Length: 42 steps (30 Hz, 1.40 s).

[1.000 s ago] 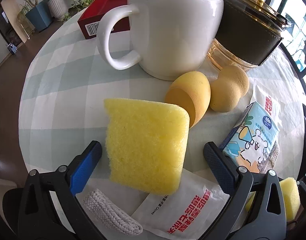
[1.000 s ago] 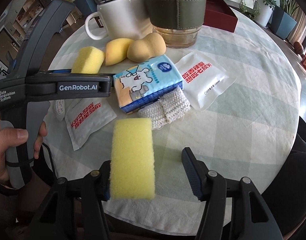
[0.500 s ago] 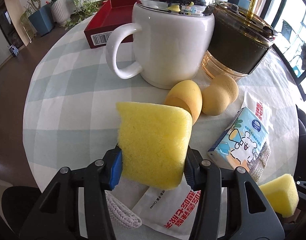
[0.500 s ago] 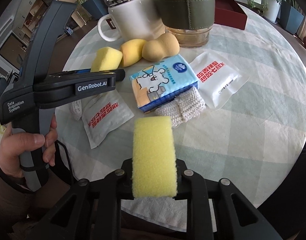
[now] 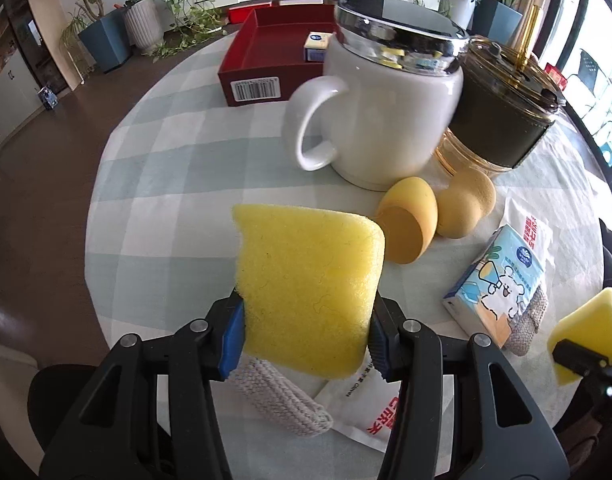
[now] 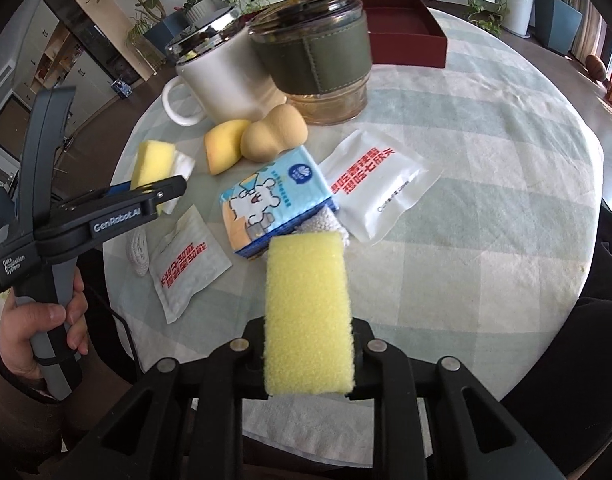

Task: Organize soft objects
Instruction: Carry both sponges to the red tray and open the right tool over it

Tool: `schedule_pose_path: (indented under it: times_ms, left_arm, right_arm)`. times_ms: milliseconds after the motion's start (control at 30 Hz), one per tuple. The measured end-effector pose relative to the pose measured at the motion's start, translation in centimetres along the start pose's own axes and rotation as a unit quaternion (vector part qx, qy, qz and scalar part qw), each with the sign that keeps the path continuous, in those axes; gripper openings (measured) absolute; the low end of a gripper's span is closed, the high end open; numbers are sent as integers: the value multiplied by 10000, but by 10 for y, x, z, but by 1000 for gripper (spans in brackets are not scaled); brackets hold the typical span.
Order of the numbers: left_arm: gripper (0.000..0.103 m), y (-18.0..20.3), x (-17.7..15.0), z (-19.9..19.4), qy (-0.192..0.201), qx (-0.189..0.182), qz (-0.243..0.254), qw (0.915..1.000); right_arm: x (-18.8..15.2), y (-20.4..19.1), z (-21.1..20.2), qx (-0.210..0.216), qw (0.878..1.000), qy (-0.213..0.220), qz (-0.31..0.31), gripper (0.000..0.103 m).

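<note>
My left gripper (image 5: 306,340) is shut on a yellow sponge (image 5: 306,288) and holds it above the table; it also shows in the right wrist view (image 6: 149,164). My right gripper (image 6: 308,360) is shut on a second yellow sponge (image 6: 306,312), lifted near the table's front edge; that sponge shows at the right edge of the left wrist view (image 5: 590,332). Two orange makeup sponges (image 5: 410,220) (image 5: 464,204) lie by the mugs. A tissue pack (image 6: 273,204), knitted cloths (image 5: 277,400) and white sachets (image 6: 378,188) lie on the checked tablecloth.
A white mug (image 5: 386,120) with a steel lid and a glass cup (image 5: 506,120) with a green sleeve stand at the back. A red box (image 5: 273,60) sits behind them. The round table's edge (image 6: 566,280) curves close on the right.
Both grippers closed on their yellow sponges and have lifted them, pulling back from the table. The mugs and other items stayed put.
</note>
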State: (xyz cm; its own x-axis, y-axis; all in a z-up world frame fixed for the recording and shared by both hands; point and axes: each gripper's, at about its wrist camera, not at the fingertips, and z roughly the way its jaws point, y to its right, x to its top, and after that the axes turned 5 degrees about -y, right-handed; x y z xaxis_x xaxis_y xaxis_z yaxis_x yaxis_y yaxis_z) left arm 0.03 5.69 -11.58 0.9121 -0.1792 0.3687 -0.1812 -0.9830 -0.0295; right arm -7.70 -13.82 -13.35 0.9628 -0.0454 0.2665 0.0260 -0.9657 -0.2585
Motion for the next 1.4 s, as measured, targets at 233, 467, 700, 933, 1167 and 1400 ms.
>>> schedule_pose_path:
  times_ms: [233,467,700,933,1167,1400]
  left_arm:
    - [48,-30,15,-3,79,203,-231,9995]
    - [48,-57,29,2,79,394,-469,9981]
    - [48,-87,48,14,9,555,-726,9958]
    - [48,-109,76,25,28,739,-842,9937]
    - [48,-120,120,32,166,924,-722,9930]
    - [48,-111,160,39,268,953,-494,9939]
  right_arm:
    - [17,38,-12,-272,9990,192,303,25]
    - [47,69,-22,-587,9966,346,466,25]
    - [80,92,-22,-804,9944,426,533,25]
    - [117,101,-20,-885,9937,484,491,25]
    - [161,104,-21,-923,9931,601,397,25]
    - [205,101,-13,-884,9937,637,265,25]
